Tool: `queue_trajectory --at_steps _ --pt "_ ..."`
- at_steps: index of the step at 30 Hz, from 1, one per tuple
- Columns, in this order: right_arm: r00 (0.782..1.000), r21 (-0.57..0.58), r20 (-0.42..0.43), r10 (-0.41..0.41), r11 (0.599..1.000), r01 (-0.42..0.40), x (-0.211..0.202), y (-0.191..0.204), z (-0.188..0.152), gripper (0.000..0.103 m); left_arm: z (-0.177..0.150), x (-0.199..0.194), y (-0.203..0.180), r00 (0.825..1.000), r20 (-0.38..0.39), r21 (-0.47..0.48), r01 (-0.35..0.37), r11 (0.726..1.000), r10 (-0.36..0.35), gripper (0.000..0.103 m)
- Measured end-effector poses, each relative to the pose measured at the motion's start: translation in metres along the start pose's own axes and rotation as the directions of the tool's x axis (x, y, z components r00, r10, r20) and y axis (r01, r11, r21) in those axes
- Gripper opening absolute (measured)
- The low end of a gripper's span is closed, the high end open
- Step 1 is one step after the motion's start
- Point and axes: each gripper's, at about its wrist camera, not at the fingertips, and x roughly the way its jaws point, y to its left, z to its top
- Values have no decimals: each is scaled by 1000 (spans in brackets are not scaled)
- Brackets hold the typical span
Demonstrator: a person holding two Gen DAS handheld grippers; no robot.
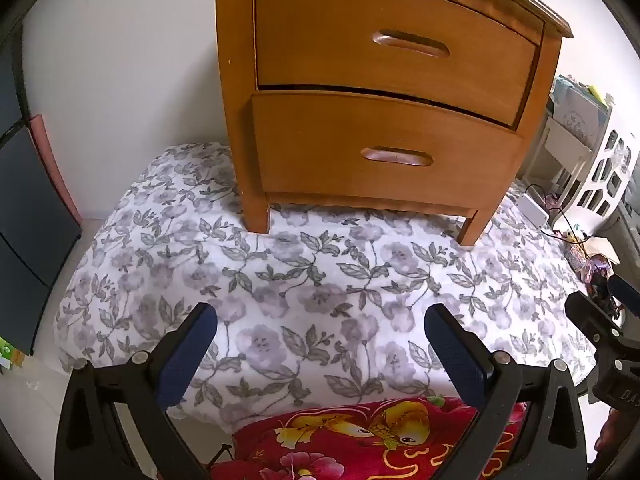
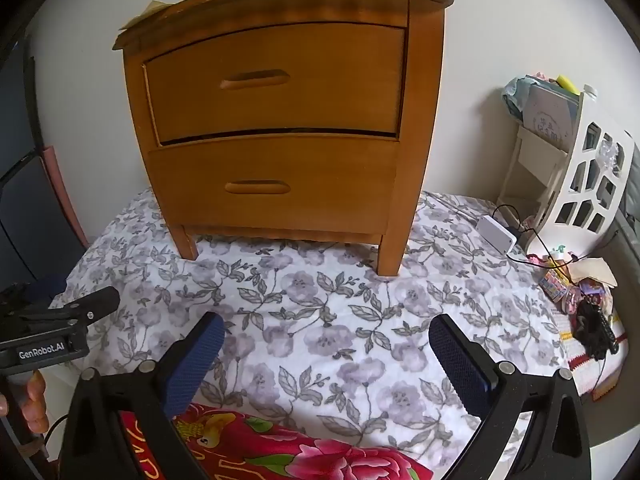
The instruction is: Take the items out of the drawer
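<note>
A floral bedspread (image 2: 320, 320) is being used as the floor for a wooden nightstand (image 2: 280, 120), which is being kept upright on its legs. Its upper drawer (image 2: 276, 84) and lower drawer (image 2: 272, 180) are both being kept pushed in (a thin dark gap is showing between them), so their contents are being hidden. The left gripper (image 1: 320, 344) and right gripper (image 2: 326, 344) are being held wide apart, empty, well short of the nightstand, above a red blanket (image 1: 360, 440).
</note>
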Motion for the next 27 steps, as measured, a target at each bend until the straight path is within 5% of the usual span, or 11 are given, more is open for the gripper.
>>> queue_trajectory --at_steps 27 --pt "1000 3 -11 18 1000 -18 1 5 2 103 6 -11 4 990 122 -29 71 997 -67 103"
